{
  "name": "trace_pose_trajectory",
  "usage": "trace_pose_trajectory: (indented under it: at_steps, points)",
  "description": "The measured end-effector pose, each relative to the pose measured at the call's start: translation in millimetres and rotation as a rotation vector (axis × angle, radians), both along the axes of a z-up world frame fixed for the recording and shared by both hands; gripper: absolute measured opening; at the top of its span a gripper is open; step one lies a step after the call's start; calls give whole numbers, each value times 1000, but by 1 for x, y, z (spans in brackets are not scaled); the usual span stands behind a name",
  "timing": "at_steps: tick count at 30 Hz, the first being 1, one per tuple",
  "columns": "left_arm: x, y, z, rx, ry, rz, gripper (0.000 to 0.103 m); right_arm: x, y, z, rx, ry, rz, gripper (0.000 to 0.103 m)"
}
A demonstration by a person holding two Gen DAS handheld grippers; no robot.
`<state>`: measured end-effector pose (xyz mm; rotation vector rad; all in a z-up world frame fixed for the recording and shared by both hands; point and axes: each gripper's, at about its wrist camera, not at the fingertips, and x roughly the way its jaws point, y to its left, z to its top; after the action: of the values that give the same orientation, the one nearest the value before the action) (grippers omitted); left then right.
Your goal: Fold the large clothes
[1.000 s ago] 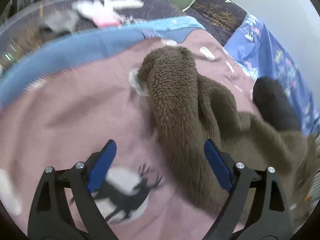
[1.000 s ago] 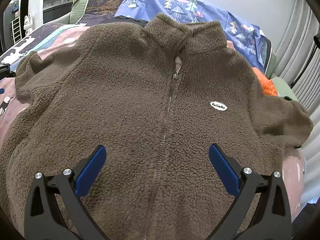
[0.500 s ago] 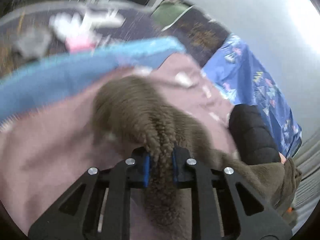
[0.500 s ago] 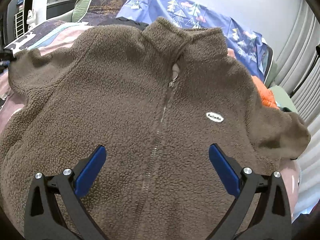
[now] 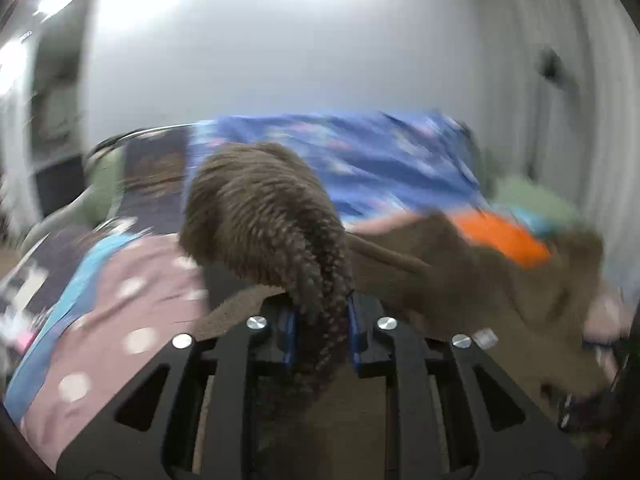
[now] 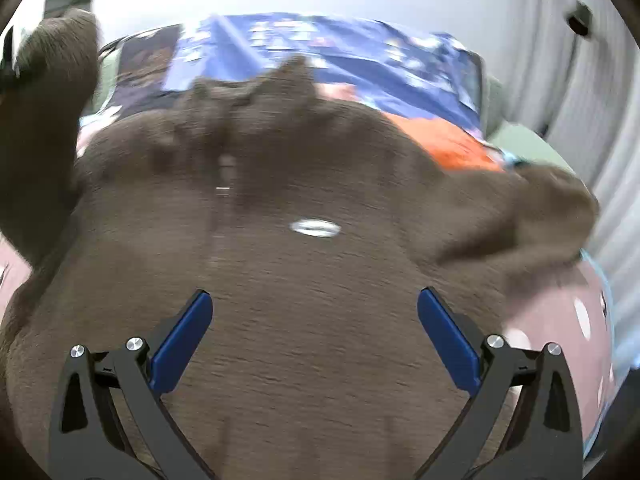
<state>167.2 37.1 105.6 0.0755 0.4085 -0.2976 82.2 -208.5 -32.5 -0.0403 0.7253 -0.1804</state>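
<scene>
A brown fleece jacket [image 6: 320, 300] with a nubbly, curly pile carries a small white oval label [image 6: 316, 227] on its chest and a pale metal zip pull [image 6: 222, 189]. Its brown sleeve [image 5: 276, 216] shows ribbed rows of curls where blue-padded fingers [image 5: 289, 334] on a black left gripper [image 5: 320, 334] clamp it. The right gripper [image 6: 314, 340] is black too, its fingers [image 6: 182, 346] faced in the same blue. The bed [image 5: 132, 300] wears a dusty pink blanket with white dots and a light blue border. Behind lie a royal blue cloth [image 5: 376, 160] printed with small pale shapes, an orange garment [image 5: 504, 238], a dark patterned pillow [image 6: 146, 60] and a green one [image 5: 102, 184], against a pale grey wall [image 5: 280, 60].
</scene>
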Motion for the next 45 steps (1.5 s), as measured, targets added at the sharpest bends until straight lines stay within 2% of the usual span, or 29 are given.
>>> trace_pose_trajectory:
  at_steps: [1, 2, 4, 6, 8, 10, 15, 19, 22, 25, 26, 27, 28, 29, 31, 33, 35, 37, 38, 40, 41, 42, 43, 45]
  points:
    - [-1, -36, -16, 67, 14, -53, 36, -4, -18, -3, 24, 8, -40, 102]
    - [-4, -64, -31, 122, 29, -88, 55, -6, -29, -6, 42, 17, -63, 102]
    - [-11, -95, -53, 195, 43, -132, 73, -10, -50, -15, 88, 41, -95, 102]
    - [-29, -120, -68, 285, 25, -186, 74, -12, -65, -21, 130, 58, -105, 102]
    - [-43, -121, -70, 329, -13, -187, 82, -9, -73, -25, 169, 70, -88, 102]
    - [-51, -111, -67, 351, -31, -159, 86, -2, -72, -26, 221, 87, -32, 102]
    - [-54, -37, -76, 334, 56, 32, 90, 34, -43, -19, 344, 108, 158, 102]
    - [-52, 26, -104, 328, 198, 182, 90, 78, -7, -17, 331, 143, 256, 102]
    - [-43, 57, -126, 319, 299, 220, 91, 117, 14, -23, 322, 156, 263, 102]
    - [-34, 69, -143, 344, 351, 239, 91, 147, 28, -32, 310, 163, 237, 99]
    - [-32, 72, -148, 358, 353, 252, 93, 155, 34, -33, 316, 160, 243, 67]
    - [-30, 74, -150, 359, 351, 258, 93, 160, 38, -33, 321, 170, 263, 45]
    - [-26, 78, -150, 342, 345, 273, 93, 163, 43, -29, 312, 170, 260, 35]
    - [-24, 81, -147, 321, 344, 286, 93, 159, 44, -19, 323, 127, 260, 32]
    - [-24, 88, -143, 295, 333, 326, 93, 144, 44, 11, 325, 20, 288, 30]
    - [-20, 92, -143, 324, 312, 392, 93, 125, 37, 41, 305, -75, 270, 29]
    - [-23, 98, -144, 303, 321, 385, 93, 110, 22, 59, 312, -122, 239, 30]
    - [-26, 99, -146, 292, 328, 358, 93, 109, 10, 52, 292, -79, 209, 30]
    - [-29, 94, -147, 311, 326, 354, 93, 110, 9, 43, 265, -49, 192, 31]
    - [-36, 82, -149, 376, 312, 342, 93, 123, 6, 8, 188, 78, 163, 37]
    - [-41, 75, -150, 424, 300, 340, 93, 127, 2, -10, 177, 134, 153, 43]
    - [-45, 73, -149, 448, 294, 341, 93, 129, 0, -24, 175, 176, 133, 44]
    - [-48, 71, -147, 462, 290, 342, 93, 126, -6, -33, 200, 187, 122, 46]
    - [-59, 74, -137, 463, 277, 348, 91, 116, -14, -31, 258, 143, 128, 48]
